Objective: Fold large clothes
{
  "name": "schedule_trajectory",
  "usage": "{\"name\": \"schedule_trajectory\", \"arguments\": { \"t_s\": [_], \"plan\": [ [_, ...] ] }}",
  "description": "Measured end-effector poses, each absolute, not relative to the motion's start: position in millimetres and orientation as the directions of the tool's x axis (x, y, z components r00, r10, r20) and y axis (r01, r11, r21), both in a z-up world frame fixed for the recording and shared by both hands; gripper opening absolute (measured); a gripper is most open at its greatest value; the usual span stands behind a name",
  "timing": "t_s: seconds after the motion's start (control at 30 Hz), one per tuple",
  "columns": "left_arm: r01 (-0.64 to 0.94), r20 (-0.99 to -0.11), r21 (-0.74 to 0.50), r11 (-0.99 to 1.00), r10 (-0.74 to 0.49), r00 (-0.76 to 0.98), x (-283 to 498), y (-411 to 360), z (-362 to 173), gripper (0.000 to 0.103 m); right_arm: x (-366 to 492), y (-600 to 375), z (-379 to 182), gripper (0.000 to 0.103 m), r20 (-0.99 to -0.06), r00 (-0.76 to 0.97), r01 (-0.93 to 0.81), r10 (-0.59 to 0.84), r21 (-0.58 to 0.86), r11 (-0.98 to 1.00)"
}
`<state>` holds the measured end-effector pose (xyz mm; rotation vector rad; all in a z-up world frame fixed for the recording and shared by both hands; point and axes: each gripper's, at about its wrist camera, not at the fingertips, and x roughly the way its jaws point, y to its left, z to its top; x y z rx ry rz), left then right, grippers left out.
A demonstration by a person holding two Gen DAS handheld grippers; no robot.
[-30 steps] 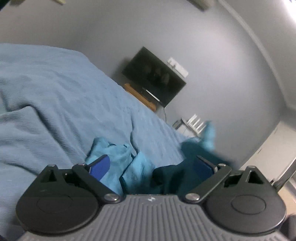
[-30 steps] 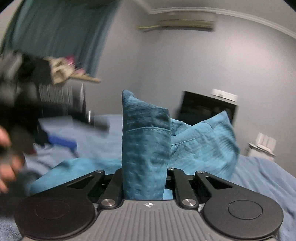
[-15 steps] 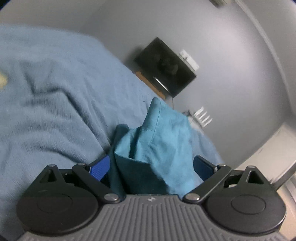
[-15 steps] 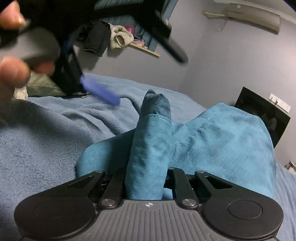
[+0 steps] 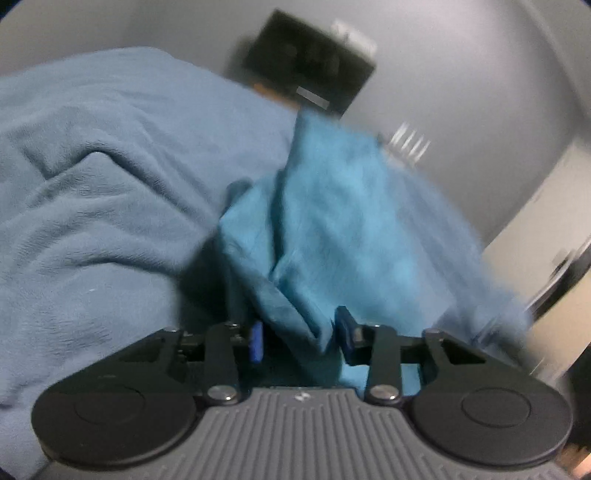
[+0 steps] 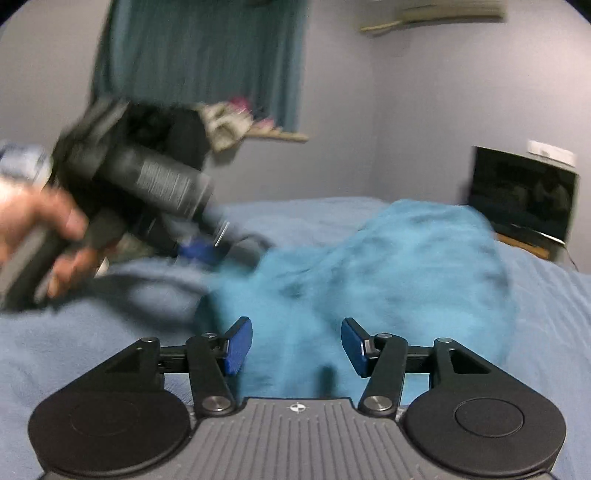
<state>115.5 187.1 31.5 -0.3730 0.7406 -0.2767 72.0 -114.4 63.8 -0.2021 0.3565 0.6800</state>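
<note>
Nearest in the right wrist view: right gripper point(image 6: 296, 345), jaws spread wide apart, blue pads point(image 6: 238, 345) gripping nothing, teal garment point(image 6: 388, 273) lying blurred just ahead of and between them on the bed point(image 6: 554, 314). Nearest in the left wrist view: left gripper point(image 5: 299, 341), jaws narrowed around a bunched fold of the same teal garment point(image 5: 343, 229), cloth passing between the blue pads point(image 5: 345, 334); whether the pads actually pinch it, cannot tell through the blur. From there, garment rising up and away as a creased, tent-like sheet, right edge smeared by motion.

Beside and beyond the garment: bed point(image 5: 103, 177) covered in a rumpled grey-blue fleece blanket, folds running across the left half of the left view. In the right wrist view, off to the left above the blanket, left hand point(image 6: 40, 236) wrapped around the dark body of the left gripper point(image 6: 195, 254), one blue pad pointing toward the teal cloth, all heavily blurred.

Farther back: dark screen point(image 6: 522, 195) against the grey wall, also seen blurred in the left view point(image 5: 306, 62). Farthest: teal curtain point(image 6: 207, 59), shelf point(image 6: 273, 134) with jumbled items, air conditioner point(image 6: 436, 14) high on the wall.
</note>
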Motion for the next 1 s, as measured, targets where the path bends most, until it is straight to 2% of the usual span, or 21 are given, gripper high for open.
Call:
{"name": "schedule_trajectory", "arguments": {
  "t_s": [0.07,0.17,0.27,0.3,0.37,0.43,0.5,0.6,0.73,0.8,0.87,1.0],
  "plan": [
    [0.101,-0.651,-0.355,0.929,-0.324,0.687,111,181,25,0.033,78,-128,74,0.053,-0.355,0.765,-0.584,0.537,-0.032,0.811],
    [0.073,-0.658,-0.396,0.915,-0.338,0.673,105,191,18,0.033,100,-130,78,0.048,-0.345,0.805,-0.517,0.483,-0.009,0.856],
    [0.062,-0.669,-0.381,0.923,-0.321,0.670,95,192,22,0.033,128,-119,63,0.043,-0.393,0.809,-0.495,0.438,-0.050,0.868],
    [0.058,-0.670,-0.365,0.929,-0.306,0.677,91,191,26,0.033,145,-112,51,0.040,-0.441,0.809,-0.476,0.390,-0.100,0.874],
    [0.012,-0.647,-0.344,0.939,-0.246,0.721,86,191,41,0.034,161,-108,27,0.041,-0.482,0.822,-0.426,0.304,-0.164,0.890],
    [-0.016,-0.575,-0.299,0.954,-0.167,0.801,79,185,68,0.037,173,-107,14,0.041,-0.476,0.833,-0.395,0.282,-0.154,0.906],
    [0.035,-0.506,-0.260,0.965,-0.167,0.846,81,169,93,0.051,175,-109,10,0.041,-0.468,0.838,-0.389,0.282,-0.148,0.909],
    [0.154,-0.464,-0.267,0.951,-0.267,0.845,102,134,106,0.067,171,-117,9,0.043,-0.448,0.832,-0.412,0.328,-0.101,0.906],
    [0.177,-0.534,-0.277,0.944,-0.304,0.789,141,103,71,0.067,172,-143,18,0.040,-0.368,0.862,-0.372,0.349,0.009,0.928],
    [0.159,-0.582,-0.231,0.960,-0.268,0.768,148,98,46,0.067,175,-151,23,0.042,-0.336,0.886,-0.347,0.321,-0.019,0.938],
    [0.142,-0.635,-0.161,0.977,-0.212,0.743,153,99,24,0.067,185,-157,26,0.042,-0.342,0.895,-0.332,0.288,-0.075,0.940],
    [0.144,-0.679,-0.141,0.980,-0.201,0.706,153,103,7,0.067,222,-152,18,0.045,-0.363,0.890,-0.348,0.274,-0.153,0.925]
  ]
}}
